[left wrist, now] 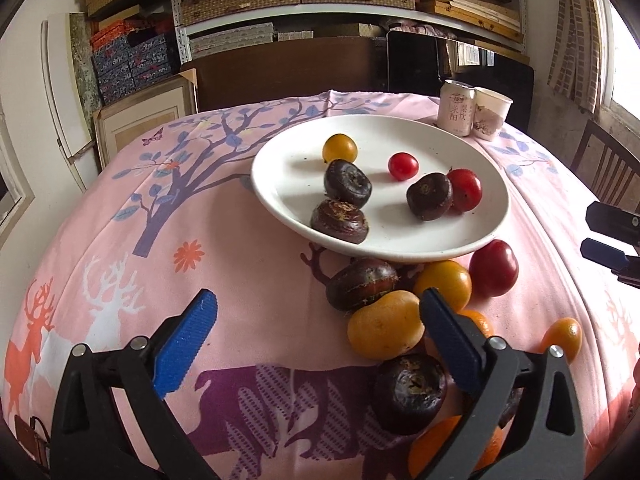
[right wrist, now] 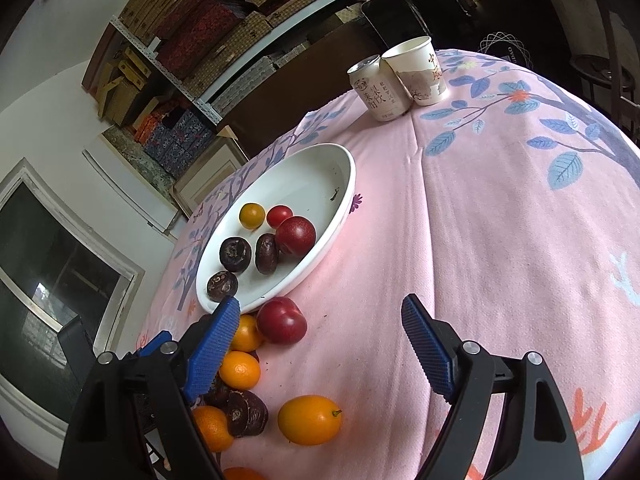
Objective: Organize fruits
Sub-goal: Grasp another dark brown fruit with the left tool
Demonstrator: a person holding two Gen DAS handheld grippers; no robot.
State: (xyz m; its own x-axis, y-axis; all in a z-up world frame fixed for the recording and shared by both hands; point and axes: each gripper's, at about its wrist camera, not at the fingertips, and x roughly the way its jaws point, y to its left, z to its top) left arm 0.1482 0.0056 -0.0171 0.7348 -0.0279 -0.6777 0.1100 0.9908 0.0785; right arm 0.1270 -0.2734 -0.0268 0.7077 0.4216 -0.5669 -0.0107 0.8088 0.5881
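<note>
A white plate [left wrist: 472,184] holds three dark water chestnuts, two red fruits and a yellow one; it also shows in the right wrist view [right wrist: 320,184]. A loose pile lies on the cloth in front of it: a red plum [left wrist: 493,268], an orange kumquat [left wrist: 385,330], dark chestnuts [left wrist: 410,392]. My left gripper [left wrist: 316,344] is open and empty just left of the pile. My right gripper [right wrist: 320,348] is open and empty above the cloth, with a red plum [right wrist: 281,325] and a kumquat [right wrist: 310,420] between its fingers' line of sight.
A drink can [left wrist: 456,108] and a paper cup [left wrist: 491,113] stand at the table's far side, also in the right wrist view, can [right wrist: 378,90] and cup [right wrist: 420,70]. Shelves of boxes stand behind the table. A wooden chair [left wrist: 608,164] is at the right.
</note>
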